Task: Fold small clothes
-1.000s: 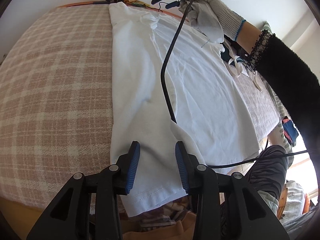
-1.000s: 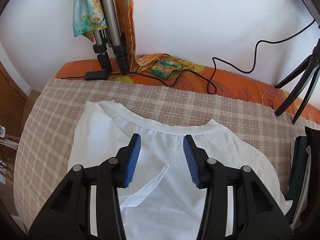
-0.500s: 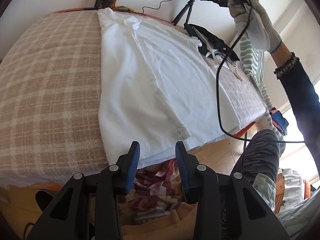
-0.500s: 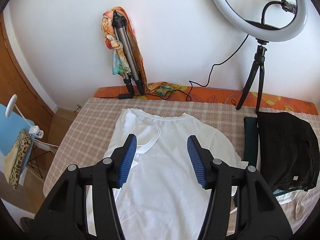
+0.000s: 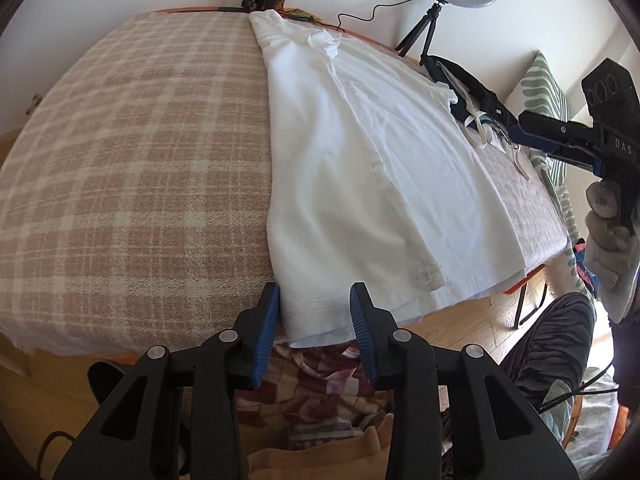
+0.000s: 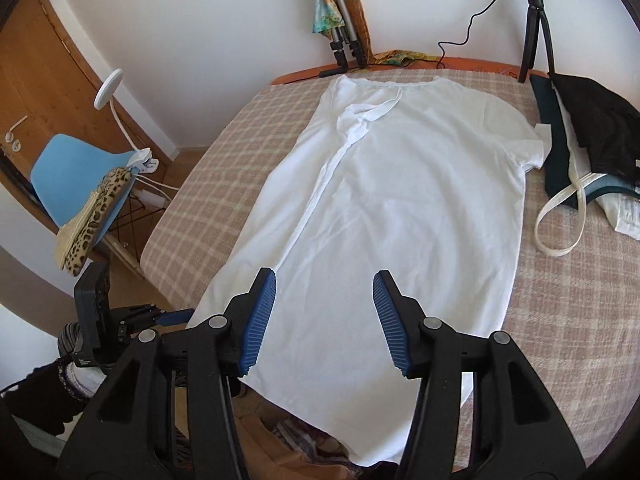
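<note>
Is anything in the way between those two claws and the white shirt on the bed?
Nothing visible. The left gripper sits open at the white shirt hem; the right gripper hangs open above it.

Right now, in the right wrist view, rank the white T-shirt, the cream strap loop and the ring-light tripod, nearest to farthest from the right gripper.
1. white T-shirt, directly below the right gripper.
2. cream strap loop, right, mid-bed.
3. ring-light tripod, far right, by the wall.
</note>
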Demonstrator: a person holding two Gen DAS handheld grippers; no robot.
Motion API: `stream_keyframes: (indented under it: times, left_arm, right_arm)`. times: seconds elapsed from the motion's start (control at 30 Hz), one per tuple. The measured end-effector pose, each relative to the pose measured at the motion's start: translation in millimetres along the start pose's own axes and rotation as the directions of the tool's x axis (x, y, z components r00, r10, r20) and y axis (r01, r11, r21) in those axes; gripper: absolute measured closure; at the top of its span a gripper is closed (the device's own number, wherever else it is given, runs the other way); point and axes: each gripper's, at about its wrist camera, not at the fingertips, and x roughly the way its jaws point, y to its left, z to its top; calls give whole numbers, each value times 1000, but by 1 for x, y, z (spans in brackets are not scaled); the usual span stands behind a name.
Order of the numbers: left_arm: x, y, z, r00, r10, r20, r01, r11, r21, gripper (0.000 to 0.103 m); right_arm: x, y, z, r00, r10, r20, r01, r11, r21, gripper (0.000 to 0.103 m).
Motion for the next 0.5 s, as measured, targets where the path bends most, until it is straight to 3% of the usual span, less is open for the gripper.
stream_keyframes:
  times: [0.1, 0.27, 0.33, 0.37, 0.4, 0.5]
  left_arm:
    - [0, 2, 0, 1000, 2, 2, -2, 1000, -6, 94]
    - [-7, 3, 0, 1000, -16, 23, 16, 1000, -6, 98]
    - [-10, 3, -1, 999, -20, 30, 20, 1000, -7, 99]
    - [-12, 5, -1, 999, -20, 33, 20, 1000, -5, 99]
    - [-13, 5, -1, 999, -22, 37, 22, 1000, -6, 99]
    - [-23, 5, -1, 998, -33, 55, 34, 999, -6, 99]
  right_arm:
    - [41, 26, -21, 996, 30, -80, -34, 998, -48, 56]
    - [83, 48, -39, 986, 31, -163, -46, 995, -92, 60]
    - [92, 48, -42, 982, 48, -185, -63, 995, -75, 70]
    - [94, 47, -43, 977, 72, -199, -86, 995, -60, 88]
    - [95, 47, -44, 973, 96, -208, -107, 993, -42, 96]
    - [88, 48, -45, 970, 147, -195, -151, 989, -5, 99]
